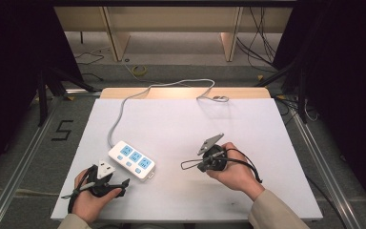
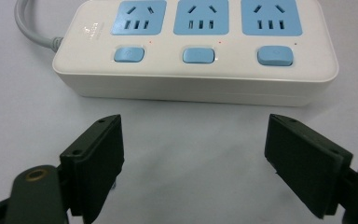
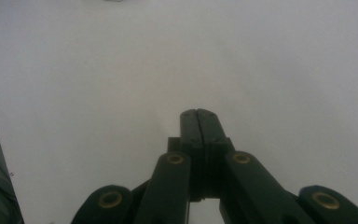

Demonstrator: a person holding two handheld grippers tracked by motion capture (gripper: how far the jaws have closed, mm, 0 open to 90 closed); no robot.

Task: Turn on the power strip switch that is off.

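Numeral "5" [image 1: 63, 130] marks the floor; left gripper [image 2: 193, 158] fingers spread, right gripper [image 3: 199, 122] closed

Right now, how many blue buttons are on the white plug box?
3. They sit in a row along the power strip, one below each blue socket: left button, middle button, right button. None looks hidden.

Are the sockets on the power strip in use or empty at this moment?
Empty. The left gripper view shows all three blue sockets of the power strip with bare slots; the high view shows nothing plugged in.
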